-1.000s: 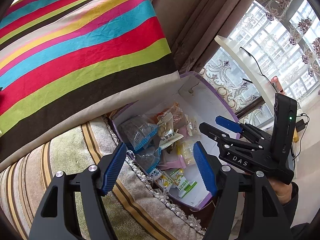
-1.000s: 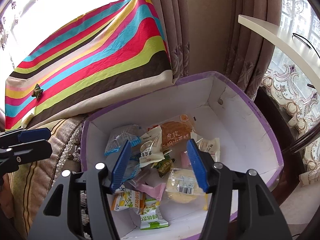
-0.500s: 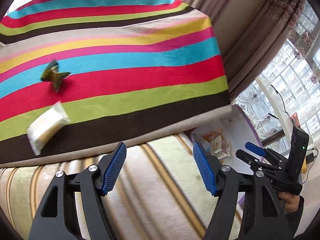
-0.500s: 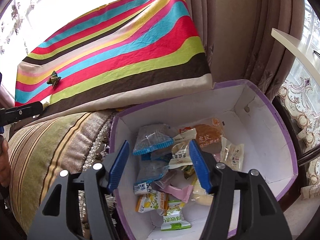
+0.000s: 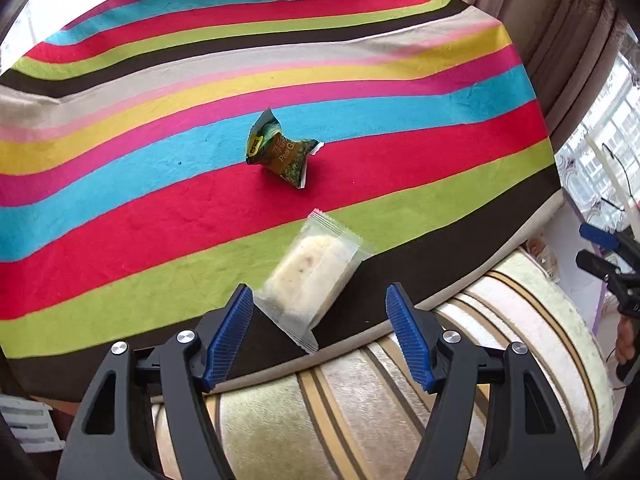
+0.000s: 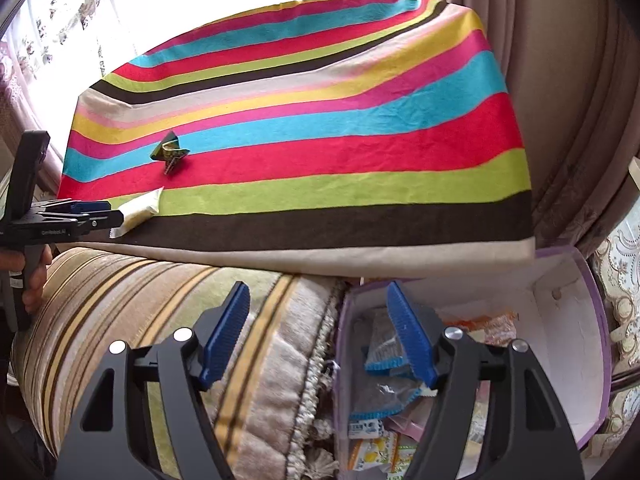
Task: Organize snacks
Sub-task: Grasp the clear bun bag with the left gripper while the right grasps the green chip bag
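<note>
A clear-wrapped pale cake snack lies on the striped cloth near its front edge, just ahead of my open, empty left gripper. A green crumpled snack packet lies farther back on the cloth. In the right wrist view both show at the left, the cake snack and the green packet, with the left gripper beside the cake. My right gripper is open and empty, above the edge of a purple-rimmed white box holding several snack packets.
A striped, fringed cushion lies between the cloth-covered surface and the box. Beige curtains hang at the right and a bright window is behind. The right gripper shows at the far right of the left wrist view.
My left gripper has swung left from the box to the striped cloth, up to the cake snack. My right gripper has pulled back and left from over the box.
</note>
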Motion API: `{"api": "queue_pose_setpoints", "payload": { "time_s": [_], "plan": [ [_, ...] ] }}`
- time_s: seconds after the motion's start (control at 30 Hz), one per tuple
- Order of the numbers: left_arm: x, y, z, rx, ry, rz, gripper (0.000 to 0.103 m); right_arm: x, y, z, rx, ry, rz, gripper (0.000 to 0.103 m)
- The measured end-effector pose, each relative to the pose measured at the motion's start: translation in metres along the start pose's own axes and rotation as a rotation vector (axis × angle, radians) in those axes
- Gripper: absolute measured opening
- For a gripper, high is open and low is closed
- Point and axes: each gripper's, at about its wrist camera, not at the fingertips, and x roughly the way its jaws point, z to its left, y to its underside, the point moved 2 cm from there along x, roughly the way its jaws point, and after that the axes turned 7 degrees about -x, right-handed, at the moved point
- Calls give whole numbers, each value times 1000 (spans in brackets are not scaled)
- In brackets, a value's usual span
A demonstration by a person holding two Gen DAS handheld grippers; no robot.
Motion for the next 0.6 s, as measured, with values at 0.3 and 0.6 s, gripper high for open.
{"api": "queue_pose_setpoints", "payload": {
  "time_s": [0.3, 0.6],
  "plan": [
    [31, -13, -4, 140, -12, 60, 55, 35, -49, 46, -77, -49, 10, 76],
    [34, -11, -2, 151, -21, 49, 33, 74, -88, 80, -102, -74, 14, 77]
  ]
}}
